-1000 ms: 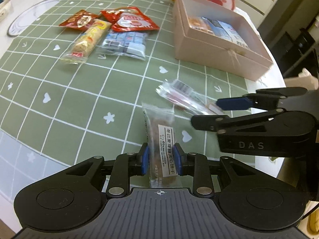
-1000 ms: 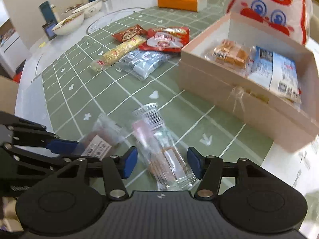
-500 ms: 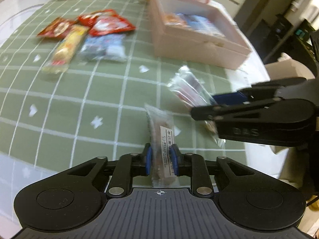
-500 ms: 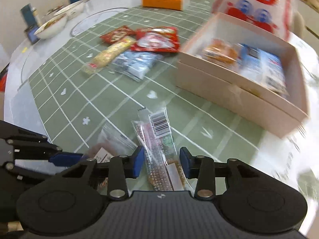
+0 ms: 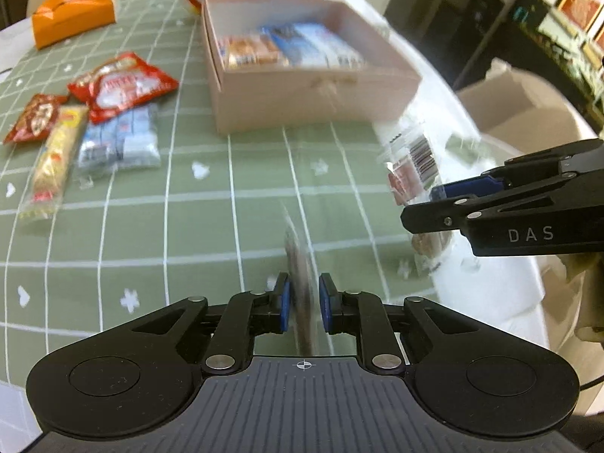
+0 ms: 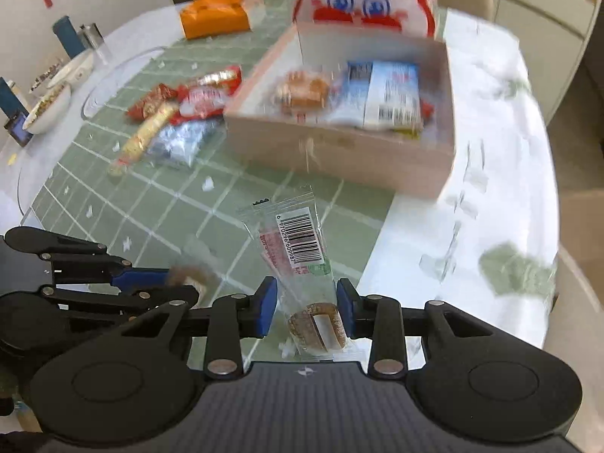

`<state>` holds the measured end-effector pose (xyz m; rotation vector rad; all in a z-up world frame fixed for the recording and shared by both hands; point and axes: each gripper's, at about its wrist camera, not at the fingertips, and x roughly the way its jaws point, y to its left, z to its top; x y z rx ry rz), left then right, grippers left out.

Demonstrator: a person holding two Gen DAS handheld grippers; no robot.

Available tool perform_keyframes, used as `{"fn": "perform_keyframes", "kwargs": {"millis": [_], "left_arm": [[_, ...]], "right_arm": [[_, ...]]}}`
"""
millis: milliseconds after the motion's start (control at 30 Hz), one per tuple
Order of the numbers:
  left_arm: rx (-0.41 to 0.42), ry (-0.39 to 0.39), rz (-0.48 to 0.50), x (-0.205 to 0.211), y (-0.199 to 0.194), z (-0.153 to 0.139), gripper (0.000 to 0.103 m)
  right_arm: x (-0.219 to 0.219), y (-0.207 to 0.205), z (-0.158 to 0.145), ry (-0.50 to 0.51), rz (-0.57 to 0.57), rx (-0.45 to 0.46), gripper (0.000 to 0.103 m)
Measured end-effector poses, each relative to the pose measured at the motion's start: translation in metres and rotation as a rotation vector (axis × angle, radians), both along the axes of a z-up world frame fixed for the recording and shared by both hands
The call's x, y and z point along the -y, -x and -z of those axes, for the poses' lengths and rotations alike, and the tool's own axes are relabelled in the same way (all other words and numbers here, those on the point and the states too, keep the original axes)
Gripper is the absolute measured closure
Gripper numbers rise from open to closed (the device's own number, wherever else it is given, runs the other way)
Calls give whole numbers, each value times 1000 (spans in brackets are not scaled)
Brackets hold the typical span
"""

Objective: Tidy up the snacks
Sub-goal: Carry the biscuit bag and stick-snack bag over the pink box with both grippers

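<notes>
Left gripper (image 5: 303,304): jaws pinched on a blurred, edge-on snack (image 5: 300,264). Right gripper (image 6: 306,311): jaws closed on a clear barcode packet (image 6: 298,260). Both are held above the green-gridded surface (image 5: 132,219). Only the right view shows the biscuit inside the packet. Beyond sits the pink box (image 6: 339,151) with snacks inside, and loose packs (image 5: 113,120) to its left.
</notes>
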<state>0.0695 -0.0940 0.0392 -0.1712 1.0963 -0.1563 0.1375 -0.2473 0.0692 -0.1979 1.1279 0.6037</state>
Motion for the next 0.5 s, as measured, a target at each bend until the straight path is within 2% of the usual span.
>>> {"fn": "perform_keyframes", "kwargs": {"millis": [67, 100, 200, 267, 333, 433, 467, 500], "left_arm": [[-15, -9, -2, 0, 6, 8, 81], [1, -11, -2, 0, 10, 9, 81], [12, -1, -4, 1, 12, 9, 81], [25, 42, -21, 0, 14, 11, 81], [43, 86, -80, -4, 21, 14, 81], [54, 88, -122, -5, 24, 14, 85], [49, 102, -138, -6, 24, 14, 88], [47, 112, -147, -8, 24, 14, 90]], "right_arm": [[0, 6, 11, 12, -4, -7, 67], [-1, 10, 16, 20, -7, -2, 64], [-4, 21, 29, 48, -25, 28, 63], [-5, 25, 32, 39, -34, 50, 58], [-5, 26, 34, 29, -42, 67, 53], [-11, 32, 34, 64, -81, 102, 56], [-12, 33, 34, 70, -92, 107, 64], [-11, 32, 33, 66, -97, 95, 66]]}}
